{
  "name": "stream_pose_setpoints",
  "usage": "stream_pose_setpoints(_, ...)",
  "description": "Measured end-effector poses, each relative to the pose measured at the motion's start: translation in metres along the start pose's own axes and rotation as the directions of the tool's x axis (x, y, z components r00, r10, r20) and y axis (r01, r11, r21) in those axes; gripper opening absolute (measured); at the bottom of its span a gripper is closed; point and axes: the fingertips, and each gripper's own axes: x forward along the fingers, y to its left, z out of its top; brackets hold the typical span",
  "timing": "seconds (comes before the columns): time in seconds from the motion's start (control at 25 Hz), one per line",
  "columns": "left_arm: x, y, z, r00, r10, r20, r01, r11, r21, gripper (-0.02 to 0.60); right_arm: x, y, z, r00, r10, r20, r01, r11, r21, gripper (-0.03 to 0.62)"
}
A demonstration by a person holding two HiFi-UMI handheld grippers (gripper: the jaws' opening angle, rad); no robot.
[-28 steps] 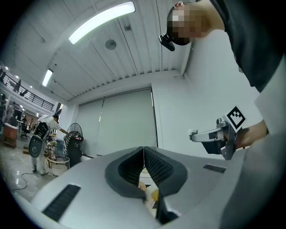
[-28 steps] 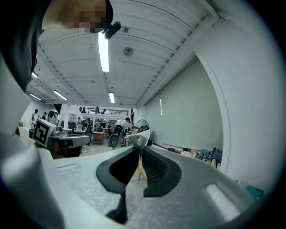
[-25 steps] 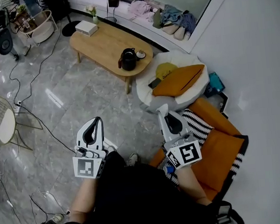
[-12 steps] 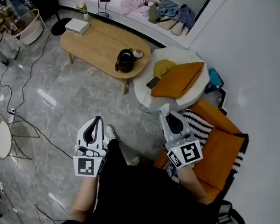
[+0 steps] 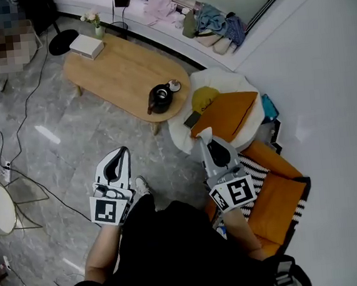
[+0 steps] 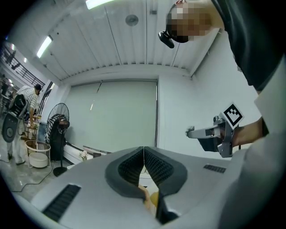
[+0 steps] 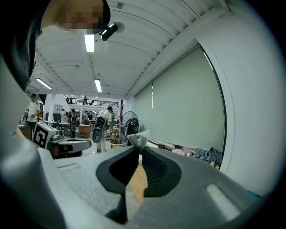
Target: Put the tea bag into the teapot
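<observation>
The black teapot (image 5: 160, 99) stands near the right end of a wooden coffee table (image 5: 112, 73), far ahead of both grippers, with a small round cup (image 5: 173, 85) next to it. My right gripper (image 5: 206, 134) is shut on a pale tea bag (image 7: 140, 137), whose crumpled top sticks out above the pads in the right gripper view. My left gripper (image 5: 123, 152) is held level at the left, jaws shut with nothing between them (image 6: 143, 151). Both are held in front of the person's body, over the floor.
A white round pouf (image 5: 190, 132) with orange and yellow cushions sits between my right gripper and the table. An orange chair (image 5: 284, 198) with a striped cushion is at the right. A white box (image 5: 86, 46) and a vase (image 5: 97, 30) stand on the table's far end. Cables cross the grey floor.
The table and teapot have shifted left and lower in the head view as the person moves. Both grippers keep the same pose; the tea bag stays gripped.
</observation>
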Motion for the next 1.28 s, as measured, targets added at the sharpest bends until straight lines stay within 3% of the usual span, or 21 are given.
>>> stream_pose_setpoints(0.32,0.061,0.028,0.001,0.996,-0.092,-0.004,0.092,0.996,-0.022,0.009,0.042,-0.025,0.005,0.997,-0.080,-0.018,0.081,0.997,0.018,0.028)
stream_pose_setpoints(0.56,0.104,0.028,0.000,0.994,-0.110,-0.010,0.110,0.994,-0.010,0.009,0.070,-0.057,0.011,0.997,-0.077,0.008,0.076,0.997,0.025,0.028)
stream_pose_setpoints(0.88,0.151,0.039,0.021,0.999,-0.041,0.012,0.040,0.997,0.062,0.009,0.100,-0.106,0.006,1.000,-0.020,0.009,0.020,0.999,0.049,0.028)
stream_pose_setpoints(1.28,0.176,0.044,0.001,0.998,0.051,-0.030,-0.050,0.997,0.052,0.009,0.143,-0.136,-0.015,0.997,0.072,-0.028,-0.070,0.997,0.043,0.028)
